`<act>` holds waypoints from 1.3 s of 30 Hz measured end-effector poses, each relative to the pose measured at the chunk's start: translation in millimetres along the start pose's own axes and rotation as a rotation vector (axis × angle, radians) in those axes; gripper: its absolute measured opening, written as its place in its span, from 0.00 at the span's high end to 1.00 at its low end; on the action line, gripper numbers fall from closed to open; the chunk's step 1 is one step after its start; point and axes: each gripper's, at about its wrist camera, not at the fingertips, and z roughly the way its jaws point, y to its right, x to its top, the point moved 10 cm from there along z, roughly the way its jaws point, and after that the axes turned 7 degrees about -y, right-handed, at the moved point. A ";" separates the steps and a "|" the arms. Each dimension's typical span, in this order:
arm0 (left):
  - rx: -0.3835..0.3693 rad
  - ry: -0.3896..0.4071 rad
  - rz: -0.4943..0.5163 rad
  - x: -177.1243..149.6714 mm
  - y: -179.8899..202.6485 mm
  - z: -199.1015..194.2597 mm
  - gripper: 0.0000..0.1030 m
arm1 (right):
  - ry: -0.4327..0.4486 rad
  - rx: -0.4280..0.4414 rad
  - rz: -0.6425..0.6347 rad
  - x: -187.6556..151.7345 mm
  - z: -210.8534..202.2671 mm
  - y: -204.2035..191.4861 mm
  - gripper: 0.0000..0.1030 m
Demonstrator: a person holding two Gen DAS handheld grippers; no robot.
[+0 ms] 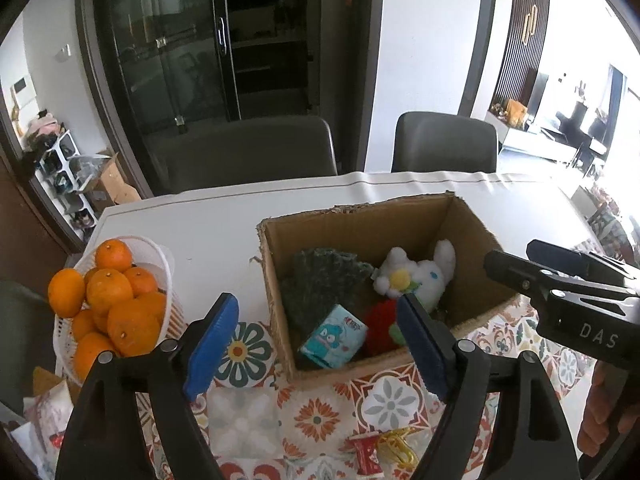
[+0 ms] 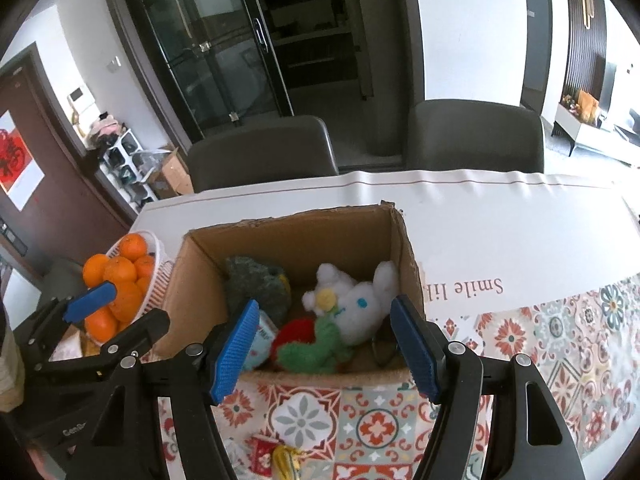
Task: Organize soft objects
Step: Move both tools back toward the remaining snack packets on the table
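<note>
We hold left gripper [image 1: 316, 344] jaws spread, empty, before cardboard box [image 1: 360, 228]. Right gripper [image 2: 326, 350] likewise agape, empty. In box: white plush [image 2: 360, 304], green knit [image 1: 320, 280], tissue pack [image 1: 334, 336]. Orange basket [image 1: 166, 264] left.

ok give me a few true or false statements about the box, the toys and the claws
1. The white plush bunny lies inside the cardboard box. True.
2. The left claw is shut on the green knitted piece. False: it is open and empty, and the piece lies in the box.
3. The oranges sit in a white basket left of the box. True.
4. The blue cartoon packet lies on the tablecloth outside the box. False: it is in the box.
5. The right claw is open, holding nothing. True.
</note>
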 end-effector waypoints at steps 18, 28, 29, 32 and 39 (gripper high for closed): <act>0.067 0.021 -0.038 -66.5 -8.0 -51.3 0.02 | 0.032 -0.048 -0.040 -58.3 -56.8 -14.7 0.32; 0.082 -0.044 -0.082 -118.1 -19.2 -50.0 0.00 | -0.032 -0.042 -0.067 -105.3 -52.4 -28.9 0.32; 0.086 -0.052 -0.081 -123.7 -19.9 -48.9 0.00 | -0.043 -0.041 -0.068 -110.4 -50.7 -30.0 0.32; 0.093 -0.078 -0.087 -139.6 -22.1 -43.9 0.00 | -0.075 -0.032 -0.073 -127.8 -44.1 -34.3 0.32; 0.100 -0.147 -0.087 -172.4 -24.7 -27.1 0.00 | -0.170 -0.021 -0.070 -167.3 -23.9 -36.2 0.32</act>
